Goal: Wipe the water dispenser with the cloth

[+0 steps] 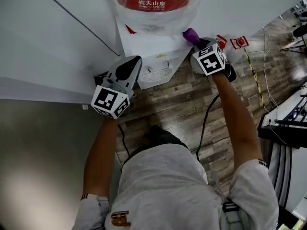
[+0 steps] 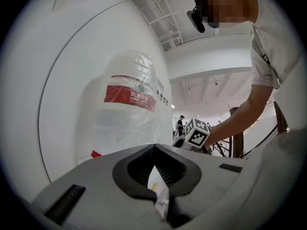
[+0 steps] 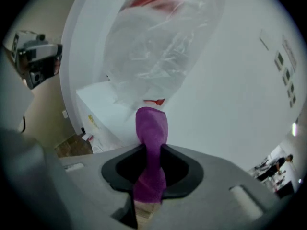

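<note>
Nearest in the head view is the person's grey shirt [image 1: 163, 186], with both bare arms reaching forward over a wood-plank floor [image 1: 187, 104]. A black cable [image 1: 206, 119] runs across the planks under the right arm.

The left gripper [image 1: 135, 60] sits low at the left front corner of the dispenser [image 1: 144, 47], just beside the drip tray [image 1: 156, 74]. Its jaws are pressed together at the tips and hold nothing. Only a thin slit lower down shows a sliver of white through it. Its own view looks up past the bottle to the other gripper's marker cube [image 2: 197, 133].

The right gripper [image 1: 199, 42] is at the right top edge of the dispenser. Its jaws pinch the purple cloth [image 3: 152, 128], which is bunched into a roll. The free end of the cloth stands up past the jaw tips. In the head view that end lies against the dispenser's right upper corner, just under the bottle. No view shows for certain whether it touches the surface.

The dispenser is white and stands against a white wall [image 1: 57, 32]. The clear bottle [image 1: 153, 6] with a red label sits upside down on top of it, wrapped in crinkled plastic.
</note>
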### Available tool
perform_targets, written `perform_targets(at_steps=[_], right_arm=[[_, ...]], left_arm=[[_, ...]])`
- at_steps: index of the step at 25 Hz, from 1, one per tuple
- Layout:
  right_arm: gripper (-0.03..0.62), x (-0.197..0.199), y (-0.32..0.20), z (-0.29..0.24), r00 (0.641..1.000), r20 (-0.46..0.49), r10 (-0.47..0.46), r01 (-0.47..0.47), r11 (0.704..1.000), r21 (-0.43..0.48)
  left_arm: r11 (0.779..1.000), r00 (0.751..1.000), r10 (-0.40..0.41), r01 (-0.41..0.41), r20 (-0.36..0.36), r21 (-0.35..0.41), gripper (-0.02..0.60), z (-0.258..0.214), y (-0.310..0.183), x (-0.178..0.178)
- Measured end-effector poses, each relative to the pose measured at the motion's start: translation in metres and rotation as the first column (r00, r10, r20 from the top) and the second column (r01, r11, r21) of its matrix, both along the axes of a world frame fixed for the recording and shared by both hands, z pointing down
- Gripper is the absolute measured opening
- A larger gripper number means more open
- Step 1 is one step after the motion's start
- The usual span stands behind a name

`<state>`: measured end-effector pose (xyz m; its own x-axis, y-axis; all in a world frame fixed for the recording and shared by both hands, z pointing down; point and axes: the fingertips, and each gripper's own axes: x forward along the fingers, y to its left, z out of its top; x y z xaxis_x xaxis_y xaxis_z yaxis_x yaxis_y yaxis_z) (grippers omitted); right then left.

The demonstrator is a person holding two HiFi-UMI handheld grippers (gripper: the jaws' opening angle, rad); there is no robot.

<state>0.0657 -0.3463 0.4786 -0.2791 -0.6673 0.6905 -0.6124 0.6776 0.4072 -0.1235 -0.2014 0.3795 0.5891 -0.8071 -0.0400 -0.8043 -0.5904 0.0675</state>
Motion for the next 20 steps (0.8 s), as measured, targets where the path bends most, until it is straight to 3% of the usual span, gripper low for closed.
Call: perform_targets(at_steps=[3, 6, 8, 11, 14, 17, 20], right_arm=[[0.094, 0.003, 0.017, -0.018, 0.967, 0.238, 0.091, -0.095, 0.995, 0.004], [0.094, 0.005, 0.043, -0.044, 0.863, 0.475, 0.169, -0.188, 0.982, -0.009], [0.094, 0.005, 0.059, -0.056, 0.809, 0.558, 0.185, -0.22, 0.975, -0.005], [0.094, 0.003, 0.081, -0.069, 0.774, 0.61, 0.168, -0.228, 0.973, 0.02], [0.094, 0.001, 0.1, -0.072, 0.782, 0.609, 0.136, -0.2, 0.979, 0.038], [0.094, 0.0, 0.107, -0.067, 0.848, 0.527, 0.057, -0.121, 0.989, 0.089], [0.094, 0.001, 0.105, -0.067, 0.906, 0.415, -0.08, 0.007, 0.984, 0.176]], left_arm=[[1.0, 1.0, 0.023, -0.023, 0.015, 0.018, -0.002, -0.007, 0.007, 0.013], [0.998, 0.999, 0.04, -0.04, 0.011, 0.04, -0.002, -0.02, 0.018, 0.028], [0.997, 0.999, 0.053, -0.053, 0.013, 0.056, -0.002, -0.028, 0.024, 0.037], [0.995, 0.998, 0.066, -0.067, 0.011, 0.07, -0.002, -0.036, 0.034, 0.052], [0.995, 0.998, 0.069, -0.069, -0.005, 0.071, -0.002, -0.041, 0.045, 0.066], [0.996, 0.998, 0.061, -0.06, -0.009, 0.07, -0.002, -0.042, 0.052, 0.077], [0.997, 0.999, 0.047, -0.046, -0.011, 0.069, -0.002, -0.041, 0.049, 0.09]])
